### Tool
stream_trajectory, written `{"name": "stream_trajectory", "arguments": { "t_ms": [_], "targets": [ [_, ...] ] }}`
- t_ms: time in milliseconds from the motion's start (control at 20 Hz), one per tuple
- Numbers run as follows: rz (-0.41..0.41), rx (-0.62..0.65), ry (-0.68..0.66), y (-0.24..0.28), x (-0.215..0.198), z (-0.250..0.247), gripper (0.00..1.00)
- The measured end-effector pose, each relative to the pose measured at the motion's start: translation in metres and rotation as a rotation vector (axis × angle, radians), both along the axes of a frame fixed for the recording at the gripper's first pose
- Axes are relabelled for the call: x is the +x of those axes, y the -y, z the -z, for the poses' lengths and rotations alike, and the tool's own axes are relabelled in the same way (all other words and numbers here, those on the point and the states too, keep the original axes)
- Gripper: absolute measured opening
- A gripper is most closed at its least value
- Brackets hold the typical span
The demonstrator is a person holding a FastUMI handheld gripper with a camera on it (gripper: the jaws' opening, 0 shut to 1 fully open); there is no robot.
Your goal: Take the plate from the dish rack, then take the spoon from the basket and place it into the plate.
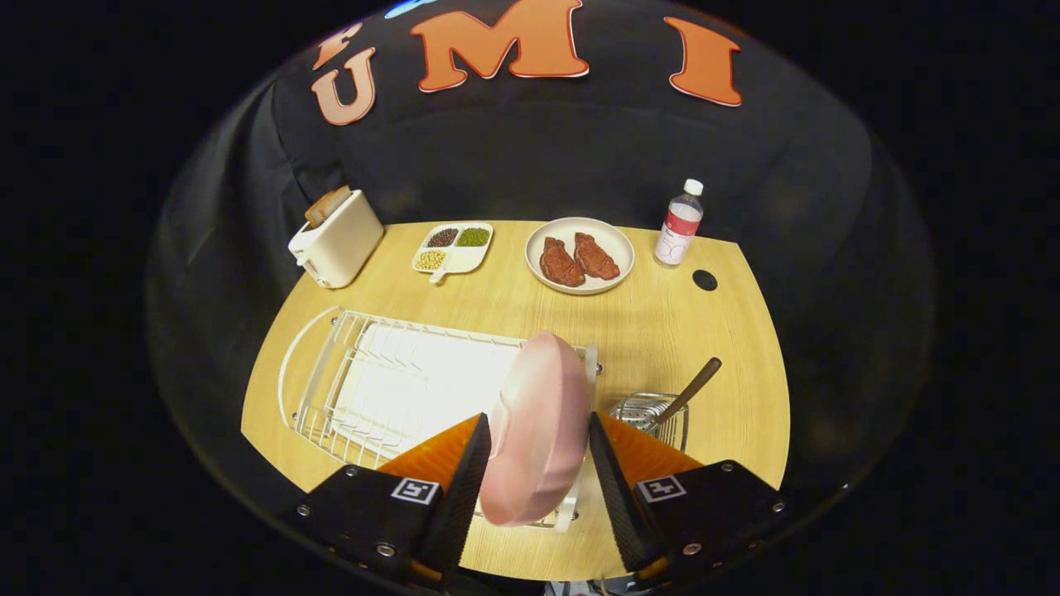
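A pale pink plate stands on edge at the right end of the white wire dish rack. My gripper is open and straddles the plate, one finger on each side; the left finger looks close against it and a small gap shows at the right finger. Just right of the rack sits a small wire basket, partly hidden by my right finger. A spoon with a brown handle leans out of the basket to the right.
At the back of the wooden table stand a white toaster with toast, a divided dish of beans, a plate with two pieces of meat and a water bottle. A dark round hole lies near the bottle.
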State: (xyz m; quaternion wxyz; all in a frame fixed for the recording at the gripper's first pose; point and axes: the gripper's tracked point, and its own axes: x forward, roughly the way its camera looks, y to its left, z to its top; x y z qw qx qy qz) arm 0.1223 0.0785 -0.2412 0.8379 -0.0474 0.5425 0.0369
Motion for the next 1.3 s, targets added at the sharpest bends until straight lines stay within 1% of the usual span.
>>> {"name": "stream_trajectory", "arguments": {
  "t_ms": [100,200,250,450,600,650,700,750,850,900,1000,1200,1300],
  "targets": [
    [0.009,-0.004,-0.010,0.000,0.006,0.005,0.68],
    [0.033,-0.007,-0.044,0.002,0.007,0.012,0.62],
    [0.046,-0.024,-0.063,0.005,0.007,0.016,0.55],
    [0.057,-0.060,-0.097,0.004,0.010,0.022,0.35],
    [0.048,-0.101,-0.114,0.007,0.010,0.023,0.31],
    [0.059,-0.104,-0.115,0.009,0.010,0.021,0.30],
    [0.071,-0.119,-0.102,0.013,0.013,0.019,0.29],
    [0.084,-0.126,-0.080,0.018,0.017,0.015,0.25],
    [0.109,-0.118,-0.038,0.020,0.022,0.004,0.21],
    [0.099,-0.125,-0.049,0.020,0.017,0.001,0.21],
    [0.078,-0.167,-0.032,0.024,0.014,-0.004,0.21],
    [0.052,-0.260,0.024,0.026,0.021,-0.024,0.21],
    [0.045,-0.254,0.040,0.018,0.025,-0.033,0.20]
  ]
}}
